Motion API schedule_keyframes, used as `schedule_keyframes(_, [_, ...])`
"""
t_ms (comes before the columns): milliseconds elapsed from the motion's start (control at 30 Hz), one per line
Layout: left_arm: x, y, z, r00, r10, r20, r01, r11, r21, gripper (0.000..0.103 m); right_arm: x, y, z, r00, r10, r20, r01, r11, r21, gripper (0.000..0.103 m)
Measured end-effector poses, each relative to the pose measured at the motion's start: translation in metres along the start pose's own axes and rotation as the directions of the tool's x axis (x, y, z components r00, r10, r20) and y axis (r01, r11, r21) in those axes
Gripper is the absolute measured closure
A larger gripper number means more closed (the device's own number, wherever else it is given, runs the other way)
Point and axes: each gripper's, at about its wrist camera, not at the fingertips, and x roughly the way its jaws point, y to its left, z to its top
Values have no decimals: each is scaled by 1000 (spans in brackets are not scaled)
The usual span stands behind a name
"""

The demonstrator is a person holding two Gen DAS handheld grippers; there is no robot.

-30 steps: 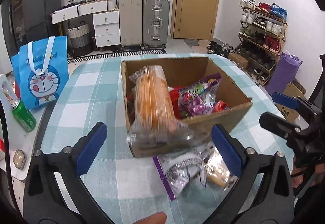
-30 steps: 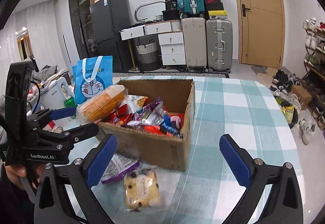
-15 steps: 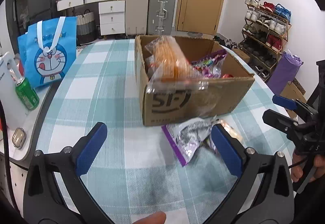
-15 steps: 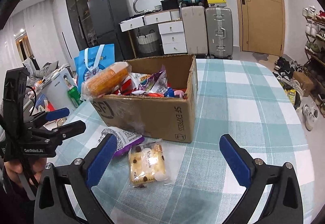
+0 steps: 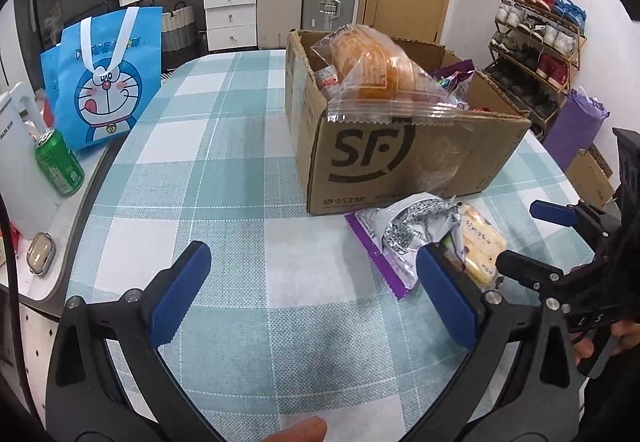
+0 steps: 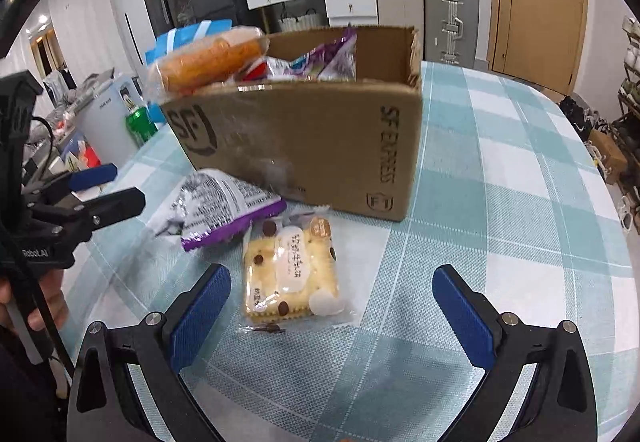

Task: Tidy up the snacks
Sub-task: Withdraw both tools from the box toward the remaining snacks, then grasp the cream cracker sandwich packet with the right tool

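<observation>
- Left gripper (image 5: 314, 292): jaws spread wide, nothing between the blue pads; it hangs over bare checked tablecloth (image 5: 224, 169) near the table's front edge.
- Right gripper (image 6: 332, 308): jaws also wide apart and empty. The cookie packet (image 6: 292, 276) lies flat on the cloth between and just ahead of the pads, touching neither as far as can be seen.
- Purple-and-silver snack bag (image 6: 224, 207): lies just left of the cookie packet, its edge overlapping or touching it; the other end reaches the foot of the cardboard box. In the left wrist view it sits just ahead of the left gripper's right pad.
- Cardboard SF Express box (image 6: 320, 145): upright near the middle of the table, open on top, filled with mixed snack packs.
- Bread in a clear zip bag (image 5: 372, 73): rests on top of the box contents, its sealed end hanging over the near front wall.
- Off the table's left edge: blue Doraemon tote bag (image 5: 106, 77), green drink can (image 5: 60, 163) on a white side surface, small beige case (image 5: 40, 260) nearer the front.
- Background: suitcases, white drawers, shoe rack, wooden door.
</observation>
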Motion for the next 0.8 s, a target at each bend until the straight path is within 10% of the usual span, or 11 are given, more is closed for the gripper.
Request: schedule_keyframes(800, [42, 15, -9, 995, 31, -90, -32, 999, -12, 1, 34, 28, -11, 991, -83, -109, 77, 995, -58, 1])
